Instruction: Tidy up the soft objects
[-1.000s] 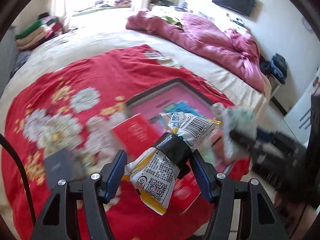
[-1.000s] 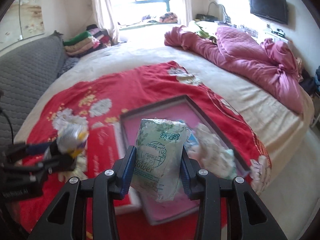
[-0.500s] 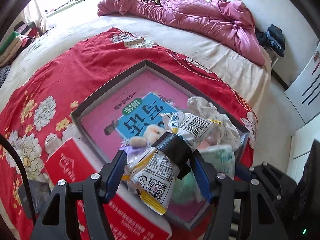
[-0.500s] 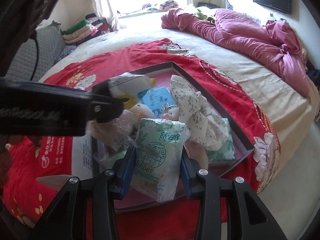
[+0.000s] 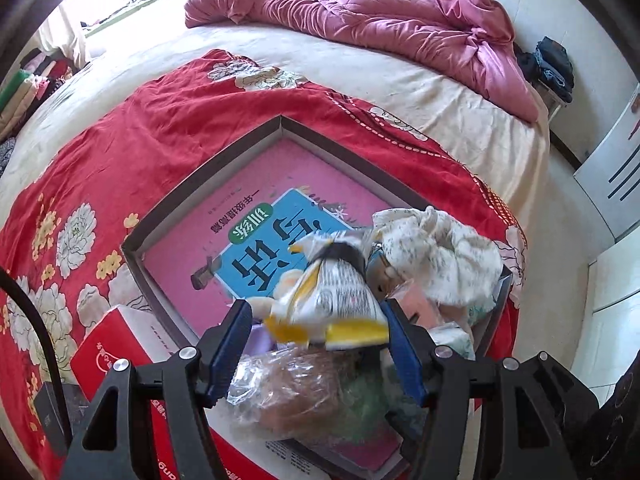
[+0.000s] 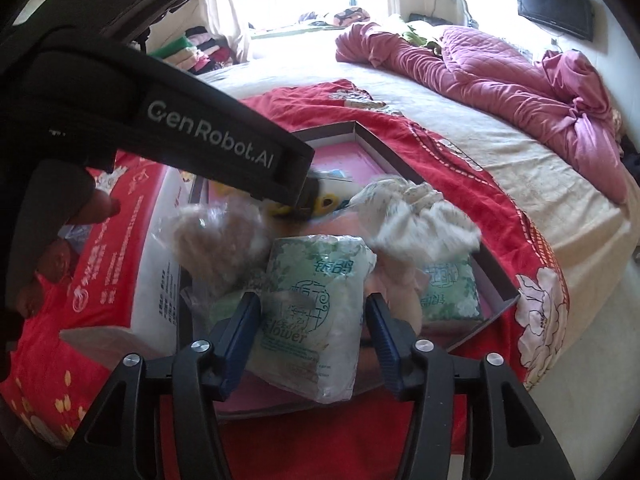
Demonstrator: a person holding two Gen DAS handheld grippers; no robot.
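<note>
My left gripper (image 5: 316,320) has opened, and the yellow-and-white snack packet (image 5: 336,296) with a black band lies loose and blurred between its blue fingers, over the grey-rimmed tray (image 5: 200,184). My right gripper (image 6: 312,320) is shut on a green-printed tissue pack (image 6: 312,300) at the tray's near edge. In the tray lie a crumpled floral cloth (image 5: 436,256), a clear bag with something brown (image 5: 292,388), a plush toy (image 5: 276,300) and a second tissue pack (image 6: 448,284). The left gripper's body (image 6: 180,132) crosses the right wrist view.
The tray (image 6: 496,280) sits on a red floral blanket (image 5: 100,152) on a bed. A red-and-white box (image 6: 116,256) lies left of the tray. A pink quilt (image 5: 400,20) is bunched at the far side. The bed edge and floor (image 5: 580,240) are to the right.
My left gripper has opened and the snack packet has slipped forward and down toward the tray. Both grippers have moved closer over the tray; the right still holds the tissue pack.
</note>
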